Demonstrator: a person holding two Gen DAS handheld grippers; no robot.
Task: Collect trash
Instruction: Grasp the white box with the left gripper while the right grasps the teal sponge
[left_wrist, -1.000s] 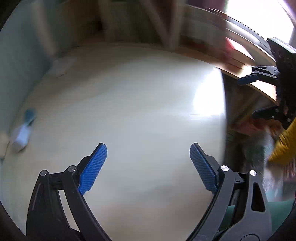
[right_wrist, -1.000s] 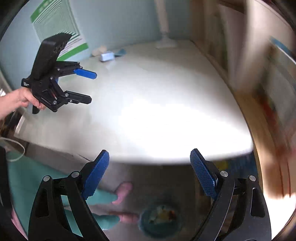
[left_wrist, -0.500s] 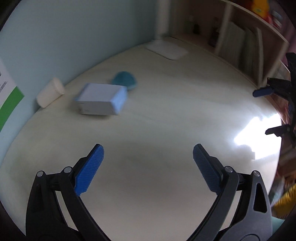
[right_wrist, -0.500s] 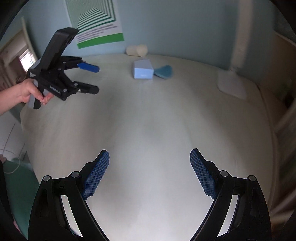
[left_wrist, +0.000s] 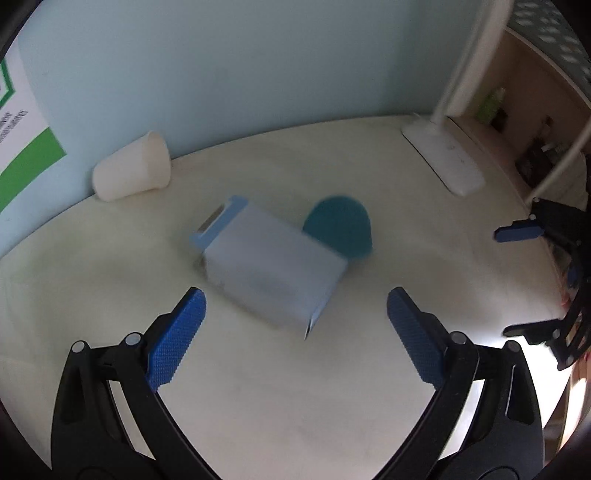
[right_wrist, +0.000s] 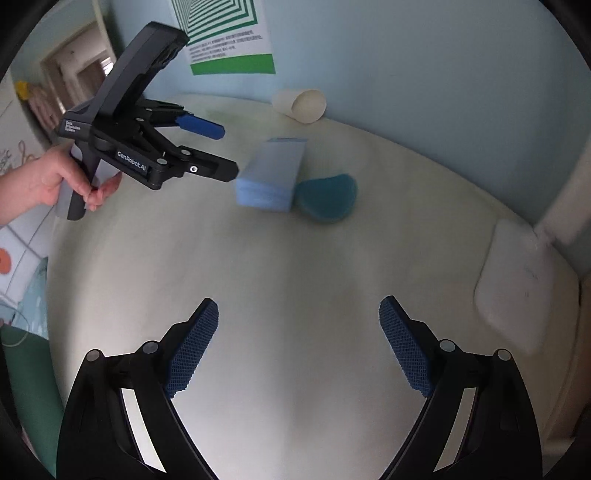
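**deskbot_fan:** Both grippers are swinging in from the table edge since a second back, and the trash that was a tiny blur at the far wall is now filling the left wrist view. Left gripper (left_wrist: 295, 339) has just been opening its jaws to full spread, nothing between them. Right gripper (right_wrist: 299, 347) is hanging spread and empty too, further back over bare table (right_wrist: 295, 266).

**umi_tinkerer:** Going big to small: the pale blue carton (left_wrist: 271, 260) is lying flat mid-table, just ahead of the left fingertips, long axis running diagonally from far-left to near-right, open flap end pointing at the wall. I'm guessing it's empty cardboard, so light, a bit crushable. I'd be pinching across the short width, mid-body.

**deskbot_fan:** And the teal wad (left_wrist: 338, 230)?

**umi_tinkerer:** It's touching the carton's far right side. Looking soft and rounded, no real axis I can tell; probably squashing under any grip.

**deskbot_fan:** The paper cup (left_wrist: 131, 171)?

**umi_tinkerer:** It's tipped over against the wall, well apart from the rest, mouth facing right in the left view. Light, rolling easily, so I'd be grabbing across the rim.
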